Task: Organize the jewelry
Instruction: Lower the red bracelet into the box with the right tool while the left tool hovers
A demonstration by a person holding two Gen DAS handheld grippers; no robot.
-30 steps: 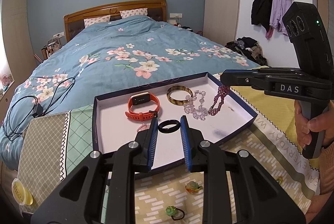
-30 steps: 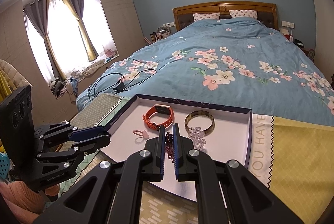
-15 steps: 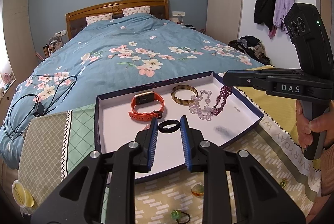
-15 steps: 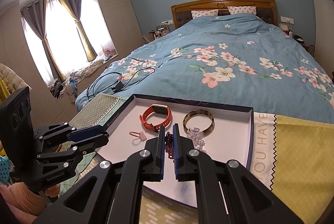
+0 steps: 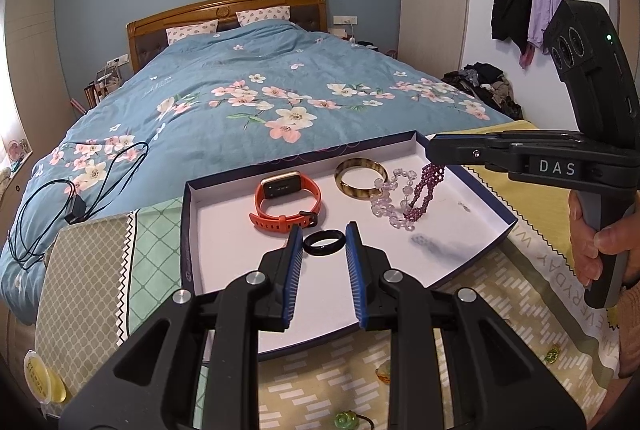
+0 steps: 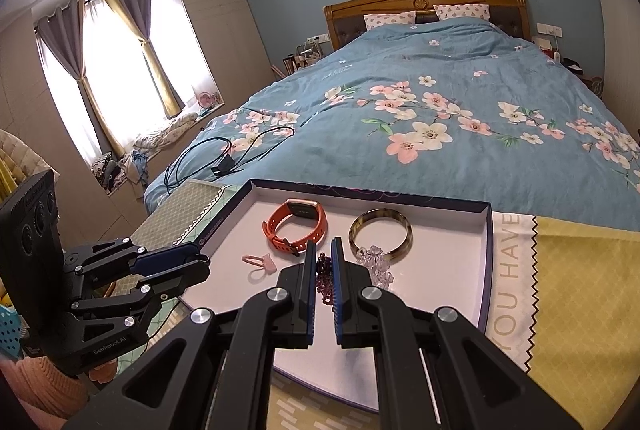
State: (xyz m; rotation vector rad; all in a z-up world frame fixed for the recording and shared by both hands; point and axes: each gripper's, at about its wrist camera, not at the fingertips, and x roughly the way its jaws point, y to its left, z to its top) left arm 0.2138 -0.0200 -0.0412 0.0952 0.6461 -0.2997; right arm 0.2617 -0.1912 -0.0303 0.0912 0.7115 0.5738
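Left gripper (image 5: 320, 234) hangs over the near part of the tray (image 5: 192, 189), its blue-padded jaws spread apart with a black ring (image 5: 324, 242) lying between the tips, not pinched. Toward the tray's far edge sit an orange smartwatch (image 5: 288, 201), then a tortoiseshell bangle (image 5: 361, 177), then a clear bead bracelet (image 5: 390, 195) touching a purple bead bracelet (image 5: 426, 191) near the right wall. Right gripper (image 6: 324, 256) reaches in from the tray's right side; its jaws stand a narrow gap apart above the purple beads, and whether they pinch the strand cannot be told. A small pink ring (image 6: 260, 262) lies near the tray's left side.
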